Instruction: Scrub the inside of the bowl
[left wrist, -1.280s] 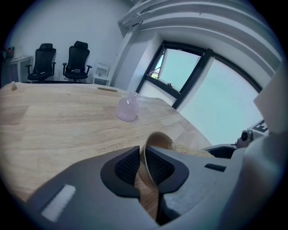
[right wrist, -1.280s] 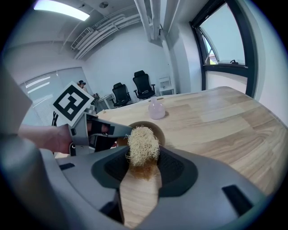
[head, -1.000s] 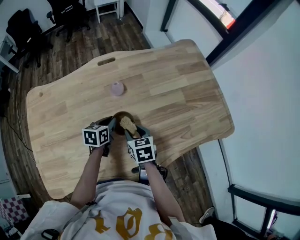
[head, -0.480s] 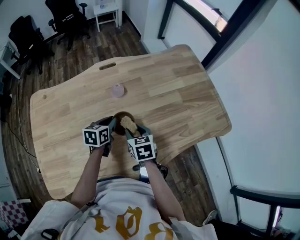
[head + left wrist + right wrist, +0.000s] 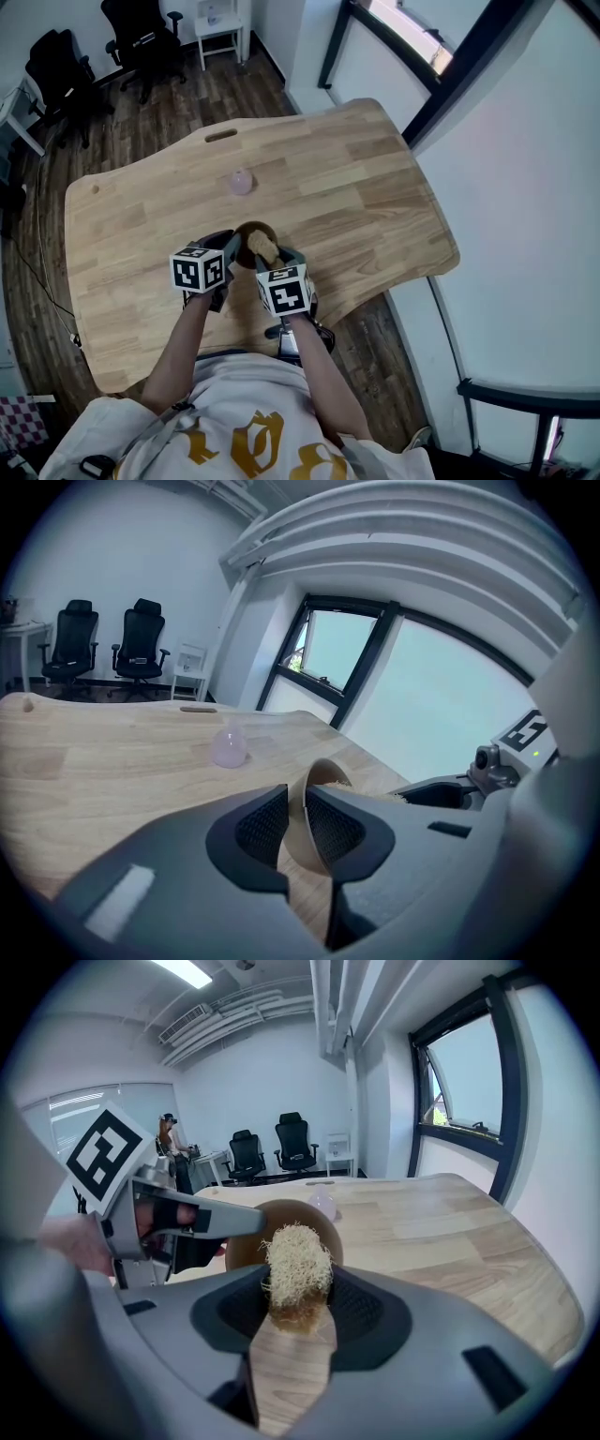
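Note:
A small brown bowl (image 5: 246, 237) (image 5: 248, 1241) rests near the front of the wooden table (image 5: 356, 178), tipped on its side. My left gripper (image 5: 231, 247) (image 5: 298, 829) is shut on the bowl's rim (image 5: 302, 803), one jaw inside and one outside. My right gripper (image 5: 265, 255) (image 5: 296, 1305) is shut on a tan fibrous scrubber (image 5: 297, 1269) (image 5: 260, 246), whose top sits at the bowl's mouth. In the left gripper view the scrubber (image 5: 330, 783) peeks over the rim.
A small pale pink rounded object (image 5: 241, 182) (image 5: 228, 747) lies further back on the table. Office chairs (image 5: 141, 28) stand on the dark floor beyond the far edge. The table's front edge (image 5: 234, 347) is close to my body.
Both grippers, bowl and scrubber keep almost the same pose; only the head camera has shifted slightly.

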Motion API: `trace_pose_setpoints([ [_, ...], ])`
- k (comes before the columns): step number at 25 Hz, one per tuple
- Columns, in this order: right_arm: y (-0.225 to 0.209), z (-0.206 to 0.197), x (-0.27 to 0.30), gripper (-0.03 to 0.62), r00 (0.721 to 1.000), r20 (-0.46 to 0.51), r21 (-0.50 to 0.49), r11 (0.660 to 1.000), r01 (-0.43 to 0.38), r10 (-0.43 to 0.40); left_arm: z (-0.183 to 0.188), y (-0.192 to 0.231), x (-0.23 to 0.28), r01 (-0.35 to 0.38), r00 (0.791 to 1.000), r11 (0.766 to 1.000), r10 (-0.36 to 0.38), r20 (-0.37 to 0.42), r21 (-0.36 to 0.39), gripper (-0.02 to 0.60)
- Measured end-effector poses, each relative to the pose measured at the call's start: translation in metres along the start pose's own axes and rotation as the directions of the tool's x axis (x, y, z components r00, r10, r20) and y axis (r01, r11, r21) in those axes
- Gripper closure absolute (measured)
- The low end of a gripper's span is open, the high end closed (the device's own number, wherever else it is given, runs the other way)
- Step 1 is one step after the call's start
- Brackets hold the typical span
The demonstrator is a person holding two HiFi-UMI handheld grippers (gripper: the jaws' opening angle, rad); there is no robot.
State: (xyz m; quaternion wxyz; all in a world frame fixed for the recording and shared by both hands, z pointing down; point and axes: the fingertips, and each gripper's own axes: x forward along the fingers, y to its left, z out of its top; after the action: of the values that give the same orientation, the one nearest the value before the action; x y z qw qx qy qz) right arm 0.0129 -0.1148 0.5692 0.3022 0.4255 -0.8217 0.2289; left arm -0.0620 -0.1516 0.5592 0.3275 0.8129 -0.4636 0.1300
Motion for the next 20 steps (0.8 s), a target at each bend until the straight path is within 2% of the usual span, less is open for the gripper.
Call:
trace_pose_setpoints([
  [8,-0.015,-0.007,-0.008,0.422,0.998,-0.049,0.012,0.999,0.032,-0.031,-0.010,-0.030,0.006,0.058,0.998,0.998,-0.057,-0.029,0.036,0.532],
  [17,-0.024,-0.007,-0.007,0.422,0.999,-0.028,-0.008,1.000,0.026,-0.026,-0.012,-0.039,0.016,0.099,0.994,0.995,-0.100,-0.047,-0.018,0.526],
  [20,-0.021,-0.006,-0.004,0.422,1.000,-0.028,-0.030,0.999,0.014,-0.015,-0.010,-0.042,0.018,0.106,0.993,0.994,-0.106,-0.049,-0.013,0.525],
])
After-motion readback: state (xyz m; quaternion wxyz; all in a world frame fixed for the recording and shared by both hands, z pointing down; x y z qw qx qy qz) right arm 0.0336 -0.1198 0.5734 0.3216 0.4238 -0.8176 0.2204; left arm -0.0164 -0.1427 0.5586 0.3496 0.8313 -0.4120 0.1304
